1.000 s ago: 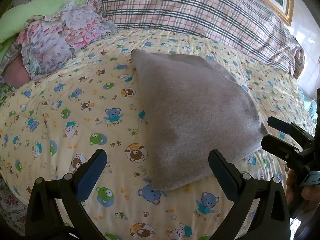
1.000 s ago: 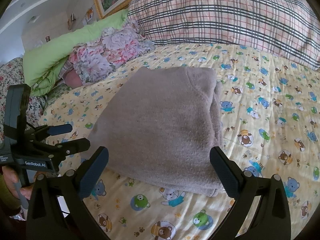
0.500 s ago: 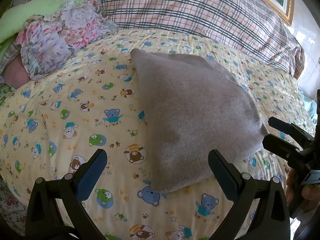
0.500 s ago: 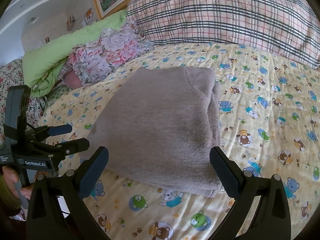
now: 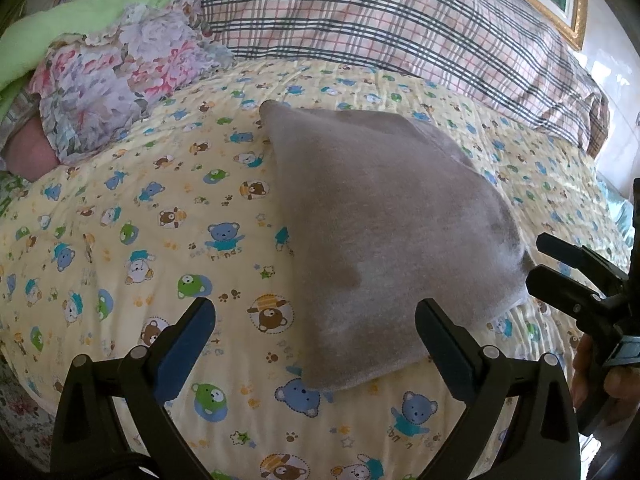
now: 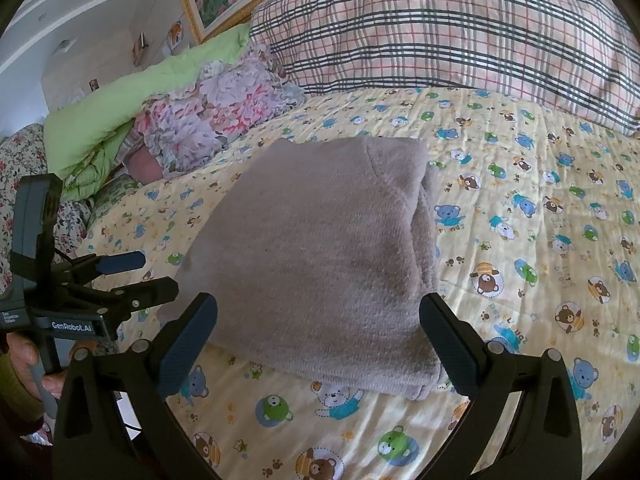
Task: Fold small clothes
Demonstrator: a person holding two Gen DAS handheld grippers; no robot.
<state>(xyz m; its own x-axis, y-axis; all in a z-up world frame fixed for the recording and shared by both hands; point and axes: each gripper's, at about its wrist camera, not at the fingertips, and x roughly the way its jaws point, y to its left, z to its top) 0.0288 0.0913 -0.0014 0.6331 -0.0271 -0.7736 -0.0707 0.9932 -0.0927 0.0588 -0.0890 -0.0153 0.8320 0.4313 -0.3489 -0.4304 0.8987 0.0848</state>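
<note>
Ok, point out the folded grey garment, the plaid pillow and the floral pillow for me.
folded grey garment (image 6: 320, 248), right wrist view, middle of its top layer.
plaid pillow (image 6: 460, 28), right wrist view, centre of its front face.
floral pillow (image 5: 120, 84), left wrist view, middle of its printed cover.

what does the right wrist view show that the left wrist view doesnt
Only the right wrist view shows the stacked folded edges along the grey garment's right side, a ceiling and wall at upper left, and the left gripper from outside, with "GenRobot.AI" printed on it.

Only the left wrist view shows the right gripper from outside, beside the garment's right corner.

Both show the folded grey garment lying on the bear-print sheet, the plaid pillow, the floral fabric and open fingers in front.
</note>
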